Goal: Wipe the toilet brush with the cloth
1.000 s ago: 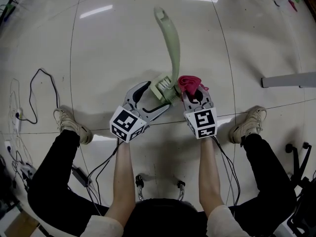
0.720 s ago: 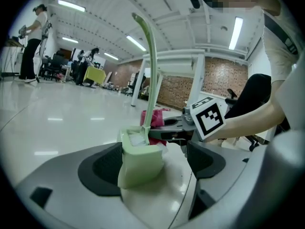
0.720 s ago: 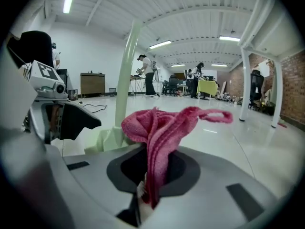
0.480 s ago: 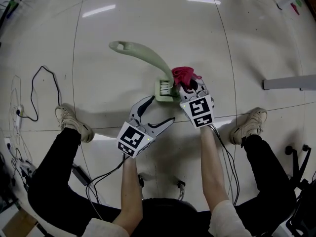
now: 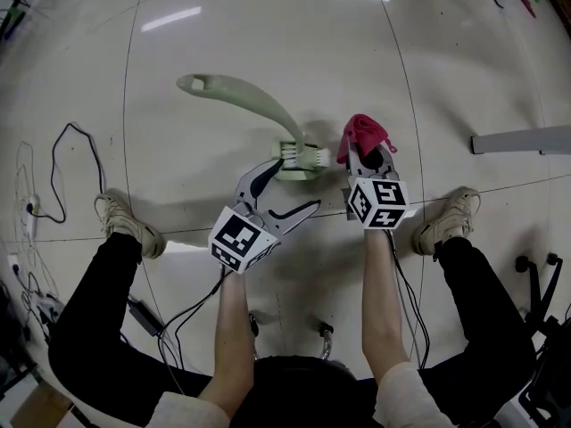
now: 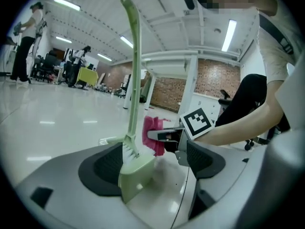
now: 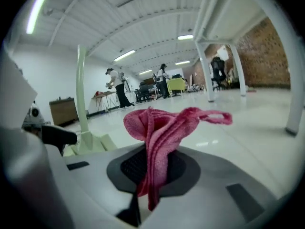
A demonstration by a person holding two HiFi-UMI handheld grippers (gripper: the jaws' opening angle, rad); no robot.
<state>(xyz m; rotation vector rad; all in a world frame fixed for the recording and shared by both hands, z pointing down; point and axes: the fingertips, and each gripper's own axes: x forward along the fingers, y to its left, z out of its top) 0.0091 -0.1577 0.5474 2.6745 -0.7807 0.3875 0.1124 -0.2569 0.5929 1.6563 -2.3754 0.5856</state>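
Head view: brush (image 5: pixel 266 103) lies on floor (image 5: pixel 223 25)
Left gripper (image 5: pixel 294 184): jaws apart around brush head
Right gripper (image 5: pixel 366 152): clenched on cloth (image 5: pixel 366 129)

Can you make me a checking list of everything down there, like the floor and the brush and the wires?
Surface: shiny pale tiled floor.
Job's things: green toilet brush, head down by the left gripper; pink cloth beside the brush head, seemingly not touching it.
Clutter: small black box on a cable by the person's leg.
Grippers: left gripper jaws apart, brush head between them; right gripper shut on the cloth.
Cables: black cable looped at the left; gripper cables run back under the person.
Surroundings: person's shoes, grey bar on the right, people far off.
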